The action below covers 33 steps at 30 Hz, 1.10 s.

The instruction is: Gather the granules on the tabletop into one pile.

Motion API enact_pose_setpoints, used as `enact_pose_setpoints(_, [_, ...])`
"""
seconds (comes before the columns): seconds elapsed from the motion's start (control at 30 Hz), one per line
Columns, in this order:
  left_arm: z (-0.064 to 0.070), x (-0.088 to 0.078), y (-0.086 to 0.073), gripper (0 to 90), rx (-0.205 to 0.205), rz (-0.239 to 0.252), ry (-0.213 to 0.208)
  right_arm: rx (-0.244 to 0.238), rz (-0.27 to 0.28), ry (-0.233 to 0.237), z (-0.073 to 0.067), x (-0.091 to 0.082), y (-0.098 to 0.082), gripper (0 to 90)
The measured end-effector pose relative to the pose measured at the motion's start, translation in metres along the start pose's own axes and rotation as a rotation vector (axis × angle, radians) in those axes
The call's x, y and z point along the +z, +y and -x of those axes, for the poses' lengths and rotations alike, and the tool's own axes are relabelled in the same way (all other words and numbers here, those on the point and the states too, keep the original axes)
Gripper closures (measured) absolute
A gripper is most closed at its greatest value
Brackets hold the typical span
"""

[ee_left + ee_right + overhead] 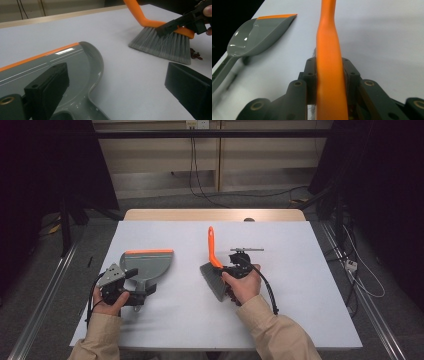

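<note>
A: Item one: grey plastic dustpan (pixel 150 262) with an orange rubber lip, flat on the pale grey table (pixel 300 270). Take it as the landmark. Its lip faces the far edge, its handle points to the near edge.

B: And the left gripper (pixel 131 296)?

A: At the dustpan's handle end. In the left gripper view its black jaws stand wide, one over the pan's neck, the other off to the side above bare table. Whether the handle is pinched lower down, I cannot tell.

B: Item two?

A: Hand brush (pixel 214 270), orange plastic handle, grey bristles, well to the right of the dustpan. The right gripper (pixel 329 75) is clamped on the orange handle, pads pressed against both sides. Bristles touch the table, handle rising away from the person.

B: Anything to sweep?

A: Item three: small dark reddish crumbs (pixel 196 55), just behind the bristles on the side away from the dustpan.

B: Risks?

A: My judgement: a fast stroke could flick crumbs past or around the lip. If the pan is not held firmly, the brush may shove it along and debris would slip under the rubber edge. The smooth, tapered handle could also twist between the pads, tilting the bristles off the surface.
</note>
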State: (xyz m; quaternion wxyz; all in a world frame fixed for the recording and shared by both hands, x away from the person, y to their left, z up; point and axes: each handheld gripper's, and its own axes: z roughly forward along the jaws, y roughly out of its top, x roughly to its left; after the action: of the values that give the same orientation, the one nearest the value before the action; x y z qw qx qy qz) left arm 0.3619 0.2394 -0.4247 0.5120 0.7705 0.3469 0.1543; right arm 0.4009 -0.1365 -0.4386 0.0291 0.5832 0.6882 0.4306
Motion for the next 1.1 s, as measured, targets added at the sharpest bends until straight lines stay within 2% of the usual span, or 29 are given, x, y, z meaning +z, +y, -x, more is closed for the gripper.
enact_pose_setpoints(0.2, [0.001,0.000,0.000,5.2,0.001,0.001,0.000,0.020,0.007,-0.027,0.011,-0.014,-0.005,70.7])
enact_pose_setpoints(0.3, [0.001,0.000,0.000,5.3,0.000,0.003,0.001,0.014,0.009,-0.043,0.015,-0.021,-0.007,70.7])
enact_pose_setpoints(0.5, [0.001,0.000,0.001,5.3,0.004,0.003,0.002,0.021,0.020,-0.045,0.022,-0.030,-0.009,70.7])
enact_pose_setpoints(0.57, [0.001,0.000,0.000,5.3,0.003,0.001,0.000,0.001,0.037,0.006,0.024,-0.032,-0.009,71.1])
enact_pose_setpoints(0.73, [0.001,0.001,0.000,5.2,0.002,0.001,0.000,0.009,0.077,0.072,0.023,-0.040,-0.002,71.2])
enact_pose_setpoints(0.8, [0.001,0.001,0.000,5.2,0.002,0.001,0.001,-0.030,0.104,0.095,0.022,-0.045,0.006,71.2])
enact_pose_setpoints(0.83, [0.001,0.000,0.000,5.2,0.001,0.001,0.002,-0.040,0.114,0.094,0.023,-0.047,0.010,71.2])
enact_pose_setpoints(0.97, [0.000,0.000,0.000,5.3,0.000,0.002,0.001,-0.144,0.155,0.075,0.029,-0.051,0.027,71.2])
enact_pose_setpoints(1.03, [0.000,0.000,0.000,5.3,-0.002,0.002,0.001,-0.244,0.183,0.053,0.034,-0.051,0.036,71.2])
enact_pose_setpoints(1.1, [0.000,0.001,0.000,5.2,-0.004,0.002,0.001,-0.308,0.179,0.032,0.037,-0.049,0.042,71.2])
